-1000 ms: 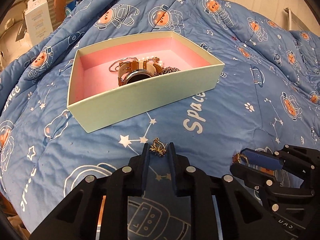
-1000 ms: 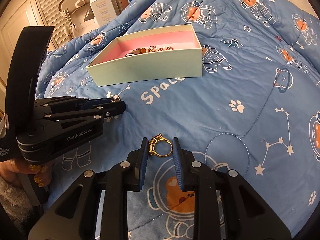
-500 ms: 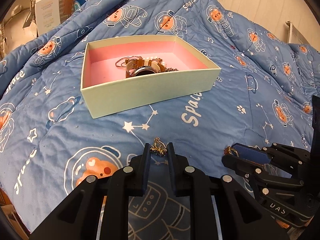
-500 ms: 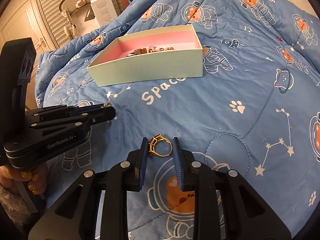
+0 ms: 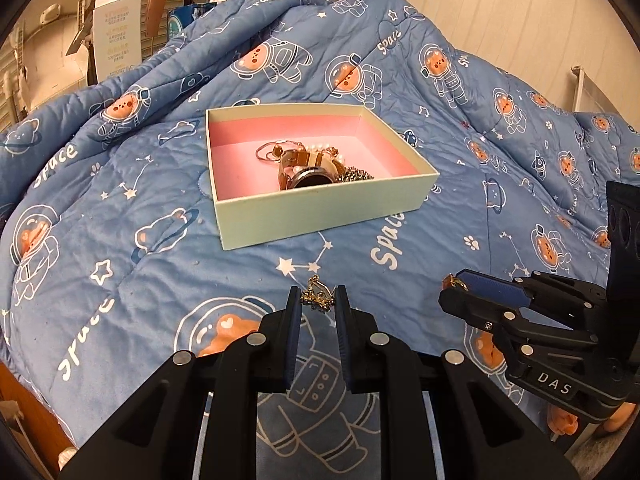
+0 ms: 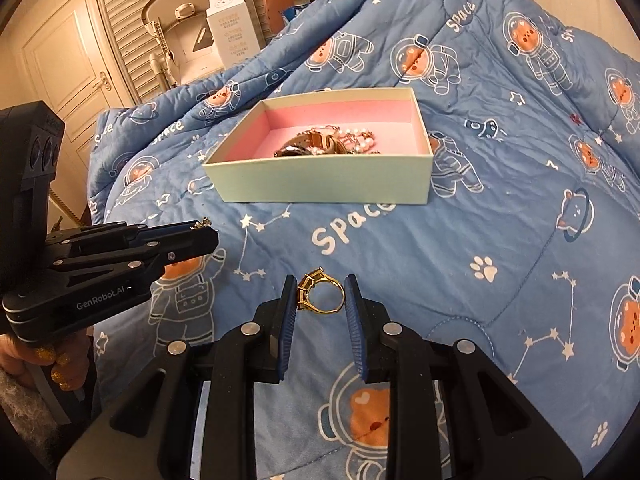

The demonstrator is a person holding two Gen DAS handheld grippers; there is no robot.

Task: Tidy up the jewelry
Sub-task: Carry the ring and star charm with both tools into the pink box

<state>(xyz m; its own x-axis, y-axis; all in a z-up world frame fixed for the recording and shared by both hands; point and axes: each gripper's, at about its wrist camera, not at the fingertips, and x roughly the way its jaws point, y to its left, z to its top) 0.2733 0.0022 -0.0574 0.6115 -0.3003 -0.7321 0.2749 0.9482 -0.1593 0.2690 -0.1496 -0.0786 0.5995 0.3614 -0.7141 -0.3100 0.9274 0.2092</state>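
Gold ring: pinched upright between the blue pads of the right claw, held above the bed; its stone setting is turned toward the left pad.
Gold trinket: a small, knobbly piece, its kind not readable, clamped at the tips of the left claw; it is seen again at that claw's tips in the right wrist view.
Box: pale green outside, pink-lined, lidless, set on the bed ahead of both claws and well apart from them.
Box contents: a watch with a brown strap, a pearl strand, a thin ring-shaped bangle and a dark chain are heaped together toward the near right of the floor.
Bedding: a blue quilt printed with astronaut bears and the word "space".
Hand: glittery gold nails are seen wrapped round the left claw's handle.
Background: a white carton is stood by slatted doors.
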